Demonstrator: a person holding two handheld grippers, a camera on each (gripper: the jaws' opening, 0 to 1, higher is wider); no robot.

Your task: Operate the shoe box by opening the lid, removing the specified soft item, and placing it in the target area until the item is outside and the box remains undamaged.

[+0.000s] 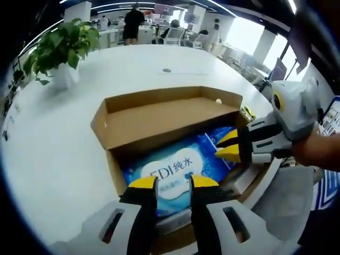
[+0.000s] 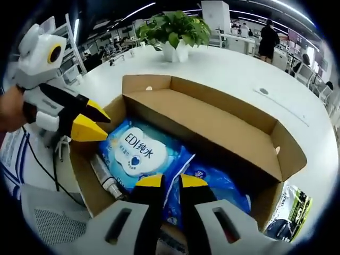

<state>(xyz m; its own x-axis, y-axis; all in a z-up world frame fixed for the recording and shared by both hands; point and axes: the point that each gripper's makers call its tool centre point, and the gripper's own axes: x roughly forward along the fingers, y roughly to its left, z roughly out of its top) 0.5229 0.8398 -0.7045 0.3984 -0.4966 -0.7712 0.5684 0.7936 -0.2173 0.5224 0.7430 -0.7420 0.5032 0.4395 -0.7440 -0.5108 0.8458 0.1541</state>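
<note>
An open cardboard shoe box (image 1: 114, 125) (image 2: 287, 154) sits on a white table, its lid folded back. Inside lies a blue wipes pack with a white label (image 1: 175, 172) (image 2: 139, 151), with a second blue pack (image 2: 223, 186) beside it and a slim tube (image 2: 105, 178) along the box wall. My left gripper (image 1: 174, 183) (image 2: 94, 121) hovers open just above the labelled pack at the box's near edge. My right gripper (image 2: 171, 181) (image 1: 228, 146) hangs over the box from the other side, its jaws narrowly open with nothing between them.
A potted plant (image 1: 64, 50) (image 2: 175, 32) stands on the white table (image 1: 53, 154) beyond the box. A printed bag (image 2: 289, 212) lies on the table beside the box's corner. A grey pad (image 2: 50, 223) lies near the table edge. People stand far off.
</note>
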